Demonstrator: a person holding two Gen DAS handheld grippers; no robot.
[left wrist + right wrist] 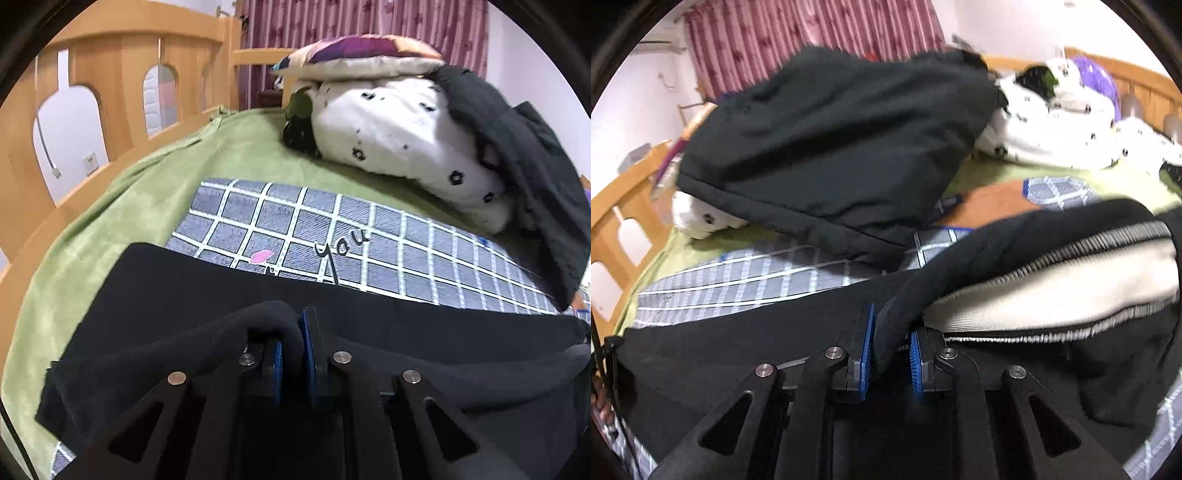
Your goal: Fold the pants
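Black knit, soft and floppy: the pants (229, 295) lie across the near part of the bed, draped over a grey checked sheet (332, 236) with a green blanket (122, 206) beyond it. Left gripper (291, 354) is clamped on a rolled bunch of the black cloth, blue pads pinching it. Right gripper (892, 354) is likewise clamped on a thick fold, right next to the waistband (1052, 288). Judgement: light, no stiffness, sags wherever unsupported, and fleecy enough not to slip much; the bunched hem and the elastic band are the thickest, safest holds, and one grip per end should keep the edge taut. Only the right view shows the waistband: pale lining, ribbed grey-and-white trim, turned open. Left view has none of that, just flat black cloth with a straight far edge, plus the "you" lettering on the sheet. Further back, both views show a dark jacket (831, 147) heaped on a white spotted quilt (399, 140); left view alone has a patterned pillow (354, 55) on top and the wooden bed rail (110, 74).
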